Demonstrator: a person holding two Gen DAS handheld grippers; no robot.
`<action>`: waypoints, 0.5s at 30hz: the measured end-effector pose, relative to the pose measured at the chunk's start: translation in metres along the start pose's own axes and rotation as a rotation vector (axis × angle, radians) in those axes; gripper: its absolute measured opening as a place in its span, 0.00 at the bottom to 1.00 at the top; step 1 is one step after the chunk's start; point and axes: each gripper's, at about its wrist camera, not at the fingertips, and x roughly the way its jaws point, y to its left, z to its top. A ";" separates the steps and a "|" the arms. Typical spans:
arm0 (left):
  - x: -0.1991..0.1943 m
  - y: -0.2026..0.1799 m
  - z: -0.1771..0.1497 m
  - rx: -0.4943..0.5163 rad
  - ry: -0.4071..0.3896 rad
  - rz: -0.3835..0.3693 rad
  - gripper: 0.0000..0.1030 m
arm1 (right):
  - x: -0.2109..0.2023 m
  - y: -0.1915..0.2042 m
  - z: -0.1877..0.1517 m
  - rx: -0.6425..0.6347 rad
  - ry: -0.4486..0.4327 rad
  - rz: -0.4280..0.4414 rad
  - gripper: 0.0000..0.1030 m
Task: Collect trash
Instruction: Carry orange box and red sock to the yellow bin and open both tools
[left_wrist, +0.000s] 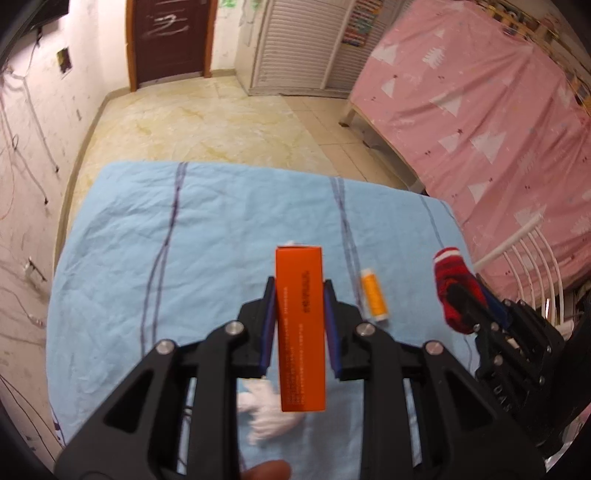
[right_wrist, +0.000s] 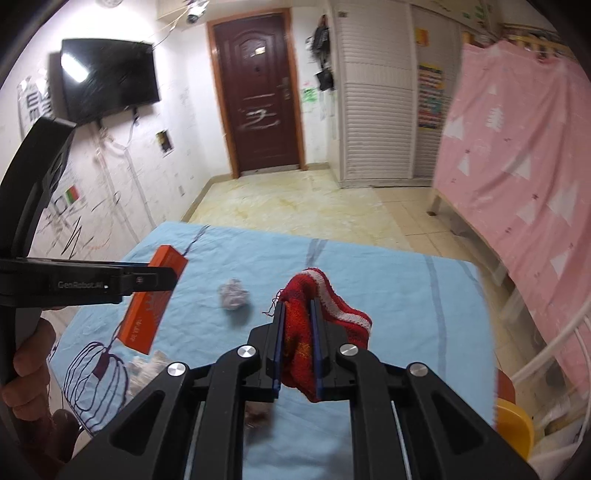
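Note:
My left gripper (left_wrist: 300, 295) is shut on a long orange box (left_wrist: 302, 328) and holds it above the table with the blue cloth (left_wrist: 147, 240); the box also shows in the right wrist view (right_wrist: 151, 306). My right gripper (right_wrist: 298, 317) is shut on a red knitted cloth with white stripes (right_wrist: 325, 314), also seen at the right of the left wrist view (left_wrist: 456, 288). A crumpled white paper ball (right_wrist: 232, 293) lies on the cloth. White tissue (left_wrist: 269, 410) lies under the left gripper. An orange thread spool (left_wrist: 375, 300) lies right of the box.
A bed with a pink sheet (left_wrist: 480, 110) stands to the right. A white chair back (left_wrist: 532, 266) is at the table's right edge. A yellow object (right_wrist: 513, 428) sits low right. Tiled floor (left_wrist: 221, 125), a brown door (right_wrist: 258, 96) and a wall TV (right_wrist: 107, 77) lie beyond.

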 end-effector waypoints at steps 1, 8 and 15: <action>-0.001 -0.008 0.000 0.013 0.000 -0.006 0.21 | -0.008 -0.011 -0.003 0.019 -0.010 -0.014 0.06; 0.001 -0.073 -0.006 0.121 0.013 -0.056 0.21 | -0.053 -0.079 -0.032 0.113 -0.054 -0.114 0.06; 0.012 -0.155 -0.013 0.242 0.069 -0.167 0.21 | -0.089 -0.157 -0.076 0.226 -0.056 -0.239 0.06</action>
